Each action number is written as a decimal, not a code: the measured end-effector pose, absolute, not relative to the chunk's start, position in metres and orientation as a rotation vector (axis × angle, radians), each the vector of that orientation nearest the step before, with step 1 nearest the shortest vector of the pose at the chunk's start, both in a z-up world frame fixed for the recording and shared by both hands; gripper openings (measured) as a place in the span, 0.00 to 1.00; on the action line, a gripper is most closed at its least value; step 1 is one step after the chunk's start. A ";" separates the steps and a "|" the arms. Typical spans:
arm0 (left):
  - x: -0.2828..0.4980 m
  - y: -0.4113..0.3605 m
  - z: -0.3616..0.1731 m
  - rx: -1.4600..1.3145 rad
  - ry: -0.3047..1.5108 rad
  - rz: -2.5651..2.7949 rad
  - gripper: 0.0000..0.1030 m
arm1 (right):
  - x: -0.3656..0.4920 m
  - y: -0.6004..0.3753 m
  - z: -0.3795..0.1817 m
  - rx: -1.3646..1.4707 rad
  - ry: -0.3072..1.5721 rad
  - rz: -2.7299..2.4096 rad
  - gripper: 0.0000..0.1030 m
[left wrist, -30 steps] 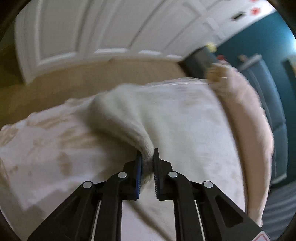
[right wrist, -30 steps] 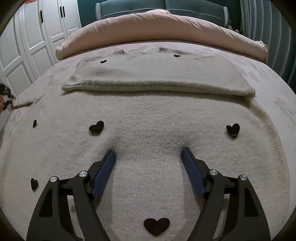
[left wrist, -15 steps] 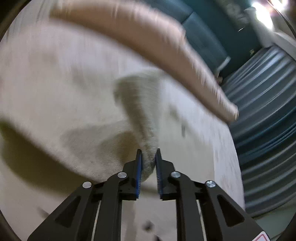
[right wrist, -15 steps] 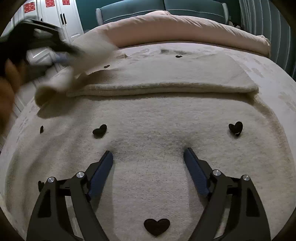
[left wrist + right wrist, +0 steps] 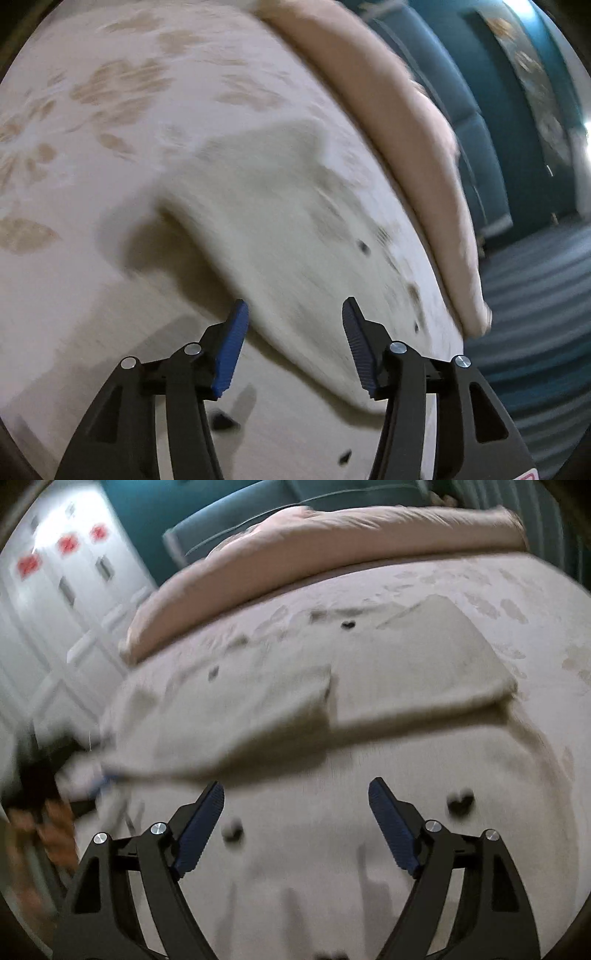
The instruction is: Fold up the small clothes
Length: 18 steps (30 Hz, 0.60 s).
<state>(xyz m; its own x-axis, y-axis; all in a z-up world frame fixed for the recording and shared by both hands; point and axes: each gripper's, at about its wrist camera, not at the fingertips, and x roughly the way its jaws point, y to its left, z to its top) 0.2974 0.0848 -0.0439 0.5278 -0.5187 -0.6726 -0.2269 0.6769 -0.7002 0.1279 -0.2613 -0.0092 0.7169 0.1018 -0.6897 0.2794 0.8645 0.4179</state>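
Note:
A cream knitted sweater point(image 5: 332, 849) with small black hearts lies spread on the bed. Both sleeves are folded across its upper part: the right sleeve point(image 5: 417, 686) lies flat and the left sleeve point(image 5: 240, 716) overlaps it. In the left wrist view the left sleeve point(image 5: 280, 229) lies just beyond my left gripper point(image 5: 295, 317), which is open and empty. My right gripper point(image 5: 295, 805) is open and empty, just above the sweater's body. The left gripper also shows blurred at the left edge of the right wrist view point(image 5: 55, 775).
The bed has a cream cover with a tan leaf pattern point(image 5: 110, 85). A pink rolled duvet point(image 5: 332, 542) lies along the far side, with a teal headboard point(image 5: 240, 524) behind it. White wardrobe doors point(image 5: 55, 590) stand to the left.
My left gripper carried the left sleeve across the sweater, then opened and let it go; the sleeve now lies folded over the body. My right gripper lifted and tilted slightly, still open.

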 end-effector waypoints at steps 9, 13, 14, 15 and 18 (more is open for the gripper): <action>0.313 0.124 -0.057 -1.008 0.977 -0.153 0.24 | 0.210 -0.272 -0.027 0.573 0.915 -0.157 0.13; 0.323 0.116 -0.035 -0.874 0.915 -0.155 0.08 | 0.209 -0.271 0.035 0.570 0.728 -0.036 0.07; 0.327 0.113 -0.037 -0.847 0.921 -0.155 0.08 | 0.205 -0.275 0.054 0.583 0.662 -0.017 0.07; 0.328 0.110 -0.039 -0.828 0.934 -0.157 0.06 | 0.197 -0.281 0.072 0.596 0.586 0.004 0.07; 0.327 0.099 -0.051 -0.798 0.970 -0.167 0.07 | 0.173 -0.303 0.094 0.554 0.457 -0.034 0.06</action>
